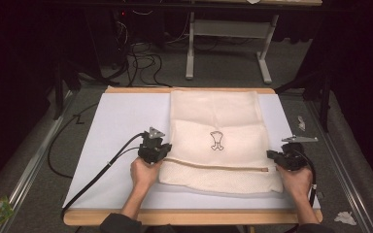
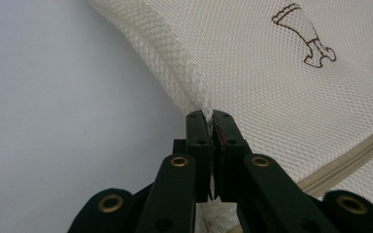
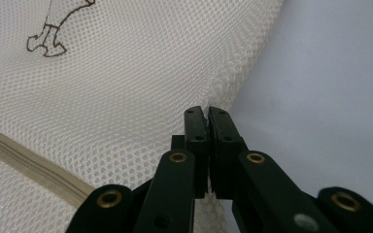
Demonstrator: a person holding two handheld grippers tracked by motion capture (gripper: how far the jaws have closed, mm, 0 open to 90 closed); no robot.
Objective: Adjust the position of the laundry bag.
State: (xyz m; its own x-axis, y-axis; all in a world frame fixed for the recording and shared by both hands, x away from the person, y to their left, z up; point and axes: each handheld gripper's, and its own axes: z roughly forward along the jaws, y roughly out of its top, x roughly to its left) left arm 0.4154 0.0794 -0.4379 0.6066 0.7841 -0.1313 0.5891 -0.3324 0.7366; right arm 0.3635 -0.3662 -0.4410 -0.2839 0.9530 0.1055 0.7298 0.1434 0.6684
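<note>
High view shows a cream mesh bag (image 1: 215, 141) lying flat on the white surface (image 1: 121, 126), a bit right of the middle. The left gripper (image 1: 161, 154) pinches the bag's left edge, and the right gripper (image 1: 275, 156) pinches its right edge. Lots of bare room sits on the left side, less on the right. Up close, the left gripper view shows the tiny net holes, a tan zipper (image 2: 349, 160) and a little brown drawing (image 2: 305, 42). The right gripper view shows both jaws squeezed on the bag's side seam.
</note>
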